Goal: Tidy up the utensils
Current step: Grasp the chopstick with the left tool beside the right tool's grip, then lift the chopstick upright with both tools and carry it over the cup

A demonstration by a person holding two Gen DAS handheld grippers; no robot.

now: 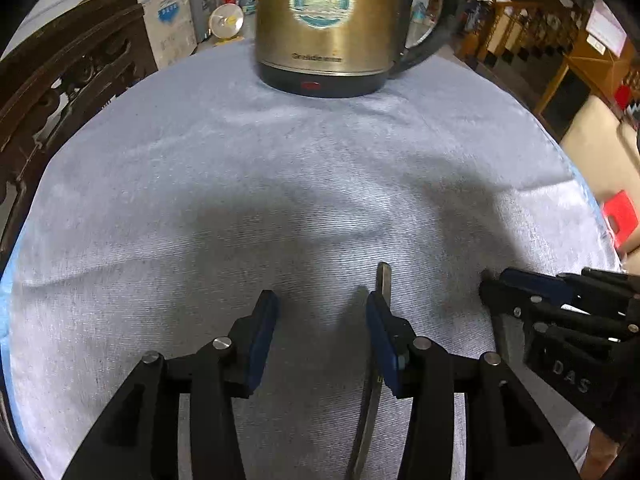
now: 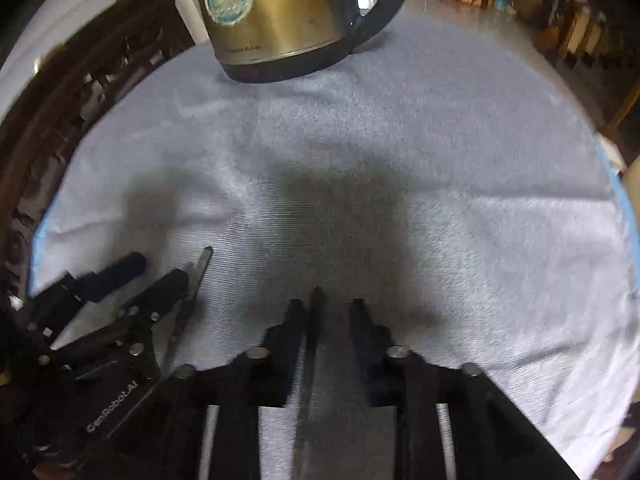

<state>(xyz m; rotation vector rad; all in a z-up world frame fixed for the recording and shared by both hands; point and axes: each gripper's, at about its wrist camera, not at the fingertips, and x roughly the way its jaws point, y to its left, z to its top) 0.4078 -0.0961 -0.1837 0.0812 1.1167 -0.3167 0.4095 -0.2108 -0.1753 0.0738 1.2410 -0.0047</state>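
A metal utensil handle (image 1: 384, 280) lies on the blue-grey cloth (image 1: 320, 180). It passes under the right finger of my left gripper (image 1: 322, 300), whose blue pads stand well apart with only cloth between them. The right wrist view shows the same handle (image 2: 202, 266) beside the left gripper (image 2: 158, 268). My right gripper (image 2: 326, 304) has its jaws narrowly apart. A thin dark utensil (image 2: 316, 312) runs along its left finger, and a strip of cloth shows between it and the right finger. In the left wrist view the right gripper (image 1: 494, 282) sits at the right edge.
A brass-coloured electric kettle (image 1: 332, 28) with a black handle stands at the far side of the cloth, also visible as the kettle (image 2: 276, 20). A carved dark wooden chair back (image 1: 60, 80) borders the table's left. A red stool (image 1: 620, 216) stands beyond the right edge.
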